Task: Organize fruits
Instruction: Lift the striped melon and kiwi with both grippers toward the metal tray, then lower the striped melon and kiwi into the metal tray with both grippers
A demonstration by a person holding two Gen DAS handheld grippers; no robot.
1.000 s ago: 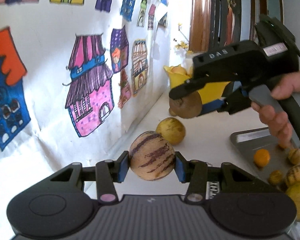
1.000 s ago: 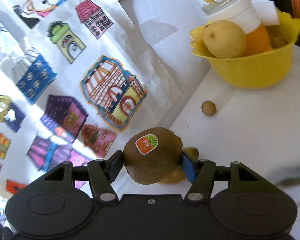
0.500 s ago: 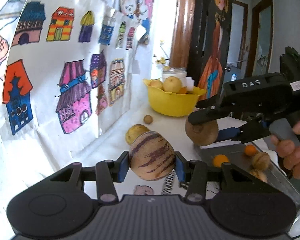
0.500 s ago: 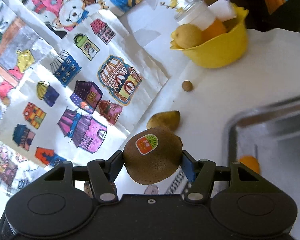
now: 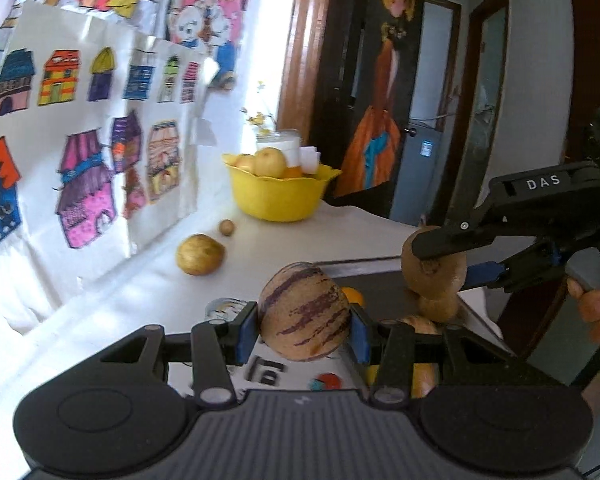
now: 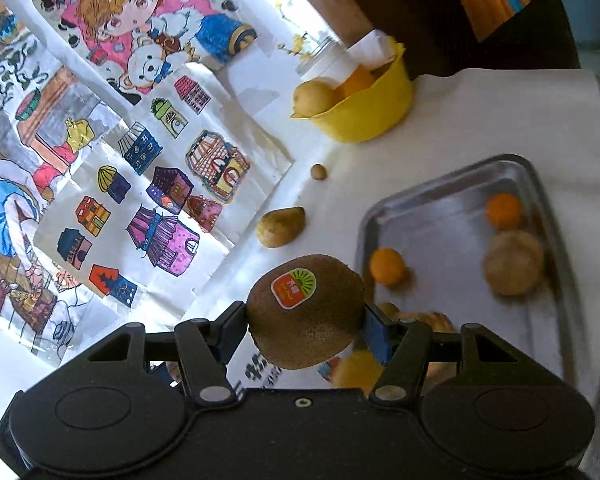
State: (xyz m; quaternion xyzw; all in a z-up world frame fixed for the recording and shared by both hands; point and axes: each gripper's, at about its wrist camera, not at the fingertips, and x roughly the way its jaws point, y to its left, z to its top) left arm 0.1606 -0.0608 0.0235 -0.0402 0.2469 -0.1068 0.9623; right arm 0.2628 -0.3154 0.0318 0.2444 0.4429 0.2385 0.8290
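Note:
My left gripper (image 5: 303,332) is shut on a tan melon with purple stripes (image 5: 304,316), held above the white table. My right gripper (image 6: 305,326) is shut on a brown kiwi with an orange-green sticker (image 6: 306,312); in the left wrist view that kiwi (image 5: 434,266) hangs at the right above the metal tray (image 5: 364,270). The tray (image 6: 540,344) holds two oranges (image 6: 387,266), a brown fruit (image 6: 514,262) and more fruit partly hidden behind my right gripper.
A yellow bowl (image 6: 364,116) with a pear and a jar stands at the table's far end. A yellow pear (image 6: 281,227) and a small brown nut (image 6: 318,171) lie on the table by the wall of drawings. The table edge lies right of the tray.
Both grippers have risen and pulled back from the wall with their fruits. The tray and the bowl have come further into view.

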